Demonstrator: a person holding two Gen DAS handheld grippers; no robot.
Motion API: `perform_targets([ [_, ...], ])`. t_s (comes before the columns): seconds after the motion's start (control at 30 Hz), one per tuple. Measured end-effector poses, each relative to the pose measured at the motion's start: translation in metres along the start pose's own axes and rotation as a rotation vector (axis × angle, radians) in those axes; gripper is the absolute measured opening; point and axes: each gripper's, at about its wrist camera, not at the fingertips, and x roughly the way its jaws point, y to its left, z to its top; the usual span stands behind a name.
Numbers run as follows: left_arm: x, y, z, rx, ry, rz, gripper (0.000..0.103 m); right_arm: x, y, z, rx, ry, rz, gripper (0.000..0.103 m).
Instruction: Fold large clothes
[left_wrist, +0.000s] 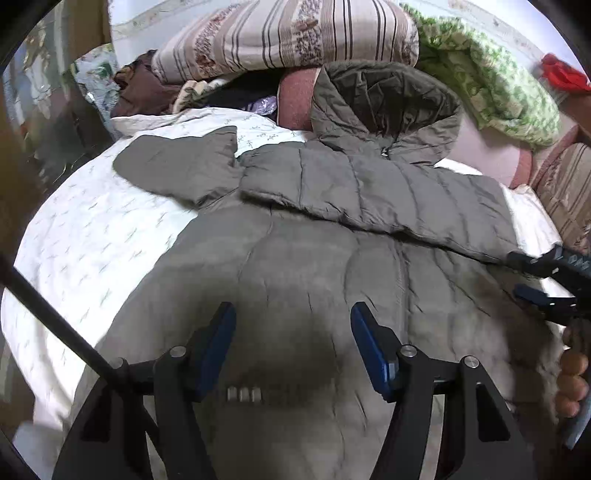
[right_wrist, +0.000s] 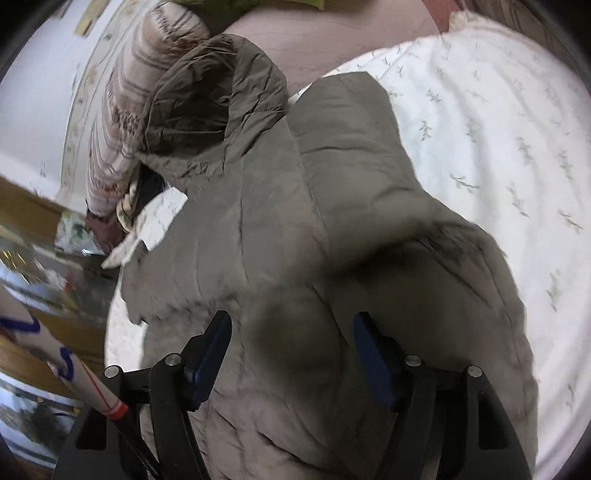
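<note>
An olive-grey hooded puffer jacket (left_wrist: 303, 266) lies spread on a white bed. Its hood (left_wrist: 384, 107) points to the far side. One sleeve (left_wrist: 388, 199) is folded across the chest. The other sleeve (left_wrist: 177, 166) sticks out to the left. My left gripper (left_wrist: 293, 347) is open and empty, just above the jacket's lower body. My right gripper (right_wrist: 291, 354) is open and empty over the jacket (right_wrist: 295, 221), whose hood (right_wrist: 210, 103) is at the upper left. The right gripper also shows at the right edge of the left wrist view (left_wrist: 546, 280).
The white quilt with a small leaf print (left_wrist: 92, 236) covers the bed, and it also shows in the right wrist view (right_wrist: 498, 155). Striped bedding (left_wrist: 288, 37), a green patterned blanket (left_wrist: 491, 81) and a pink pillow (left_wrist: 295, 99) are piled behind the hood. Clutter lies off the bed's left edge (right_wrist: 44, 258).
</note>
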Motion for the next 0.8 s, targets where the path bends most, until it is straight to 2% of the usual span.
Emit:
perform_targets([
  [0.2, -0.051, -0.010, -0.016, 0.006, -0.056, -0.022, 0.070, -0.019, 0.006, -0.030, -0.046, -0.028, 0.019, 0.074],
  [0.4, -0.086, -0.018, -0.016, -0.013, -0.101, -0.045, 0.071, -0.030, 0.020, -0.053, -0.124, -0.056, -0.003, 0.079],
  [0.63, -0.103, -0.017, -0.017, -0.025, -0.125, -0.061, 0.073, -0.035, 0.018, -0.065, -0.118, -0.064, -0.024, 0.082],
  [0.8, -0.102, -0.018, -0.020, -0.017, -0.114, -0.054, 0.073, -0.035, 0.019, -0.070, -0.117, -0.066, -0.035, 0.082],
])
